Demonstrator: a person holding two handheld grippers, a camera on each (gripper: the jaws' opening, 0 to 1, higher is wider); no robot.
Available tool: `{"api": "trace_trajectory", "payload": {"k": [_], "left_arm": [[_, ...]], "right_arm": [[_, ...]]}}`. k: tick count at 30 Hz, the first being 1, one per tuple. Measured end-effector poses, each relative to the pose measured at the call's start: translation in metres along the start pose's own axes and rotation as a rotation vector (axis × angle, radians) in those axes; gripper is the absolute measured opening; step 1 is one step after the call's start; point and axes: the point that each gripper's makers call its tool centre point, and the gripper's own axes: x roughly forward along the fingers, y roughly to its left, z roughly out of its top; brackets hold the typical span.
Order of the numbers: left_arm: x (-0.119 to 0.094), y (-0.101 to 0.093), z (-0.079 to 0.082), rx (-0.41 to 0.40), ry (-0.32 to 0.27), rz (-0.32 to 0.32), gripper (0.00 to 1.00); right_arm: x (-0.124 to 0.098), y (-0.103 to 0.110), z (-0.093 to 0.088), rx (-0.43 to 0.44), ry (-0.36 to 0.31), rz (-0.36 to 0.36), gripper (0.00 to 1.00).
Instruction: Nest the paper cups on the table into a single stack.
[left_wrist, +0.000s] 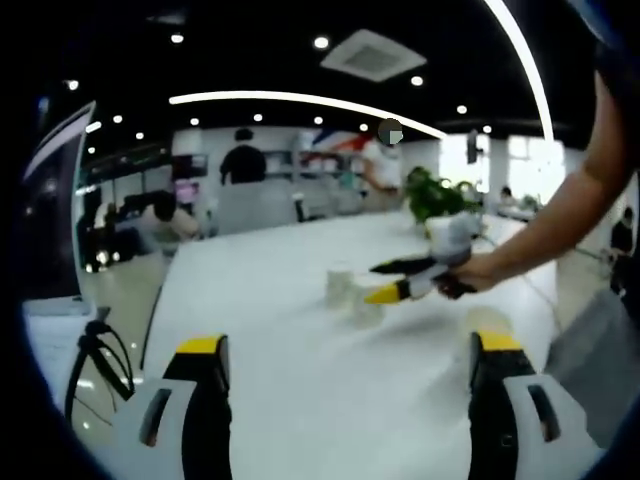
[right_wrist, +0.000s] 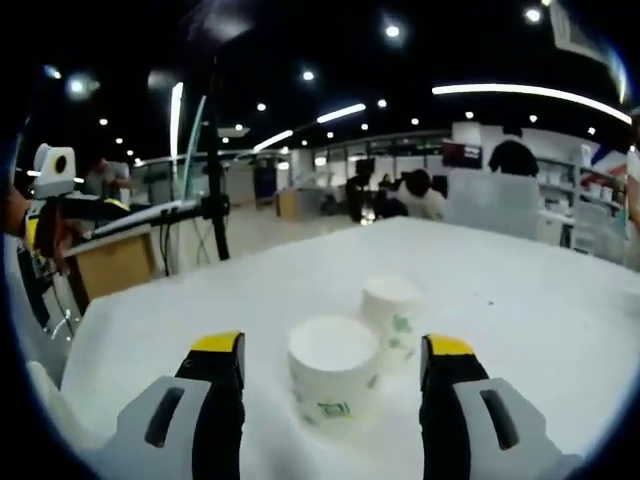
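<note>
Right claw (right_wrist: 330, 372) open, jaws flanking nearer white upside-down paper cup (right_wrist: 333, 381) on white counter (right_wrist: 520, 300); second white paper cup (right_wrist: 392, 310) at 1 o'clock, just behind. Left claw (left_wrist: 350, 360) open, cups at 12 o'clock, well apart. Right hand nearer.

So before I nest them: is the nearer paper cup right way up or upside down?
Upside down: the nearer paper cup shows a closed flat top and widens toward the table, between the right gripper's open jaws.
</note>
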Motion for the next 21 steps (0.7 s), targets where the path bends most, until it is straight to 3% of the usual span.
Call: {"api": "trace_trajectory", "payload": {"k": [9,14,21], "left_arm": [[0.002,-0.007,0.002,0.022,0.016,-0.021,0.99],[0.003,-0.007,0.002,0.024,0.016,-0.023,0.99],[0.005,-0.011,0.004,0.026,0.016,-0.032,0.99]], "right_arm": [[0.008,0.0,-0.009,-0.021,0.042,-0.013,0.51],[0.008,0.0,-0.011,-0.029,0.053,-0.013,0.36],[0.007,0.0,-0.011,-0.031,0.058,-0.003,0.36]]}}
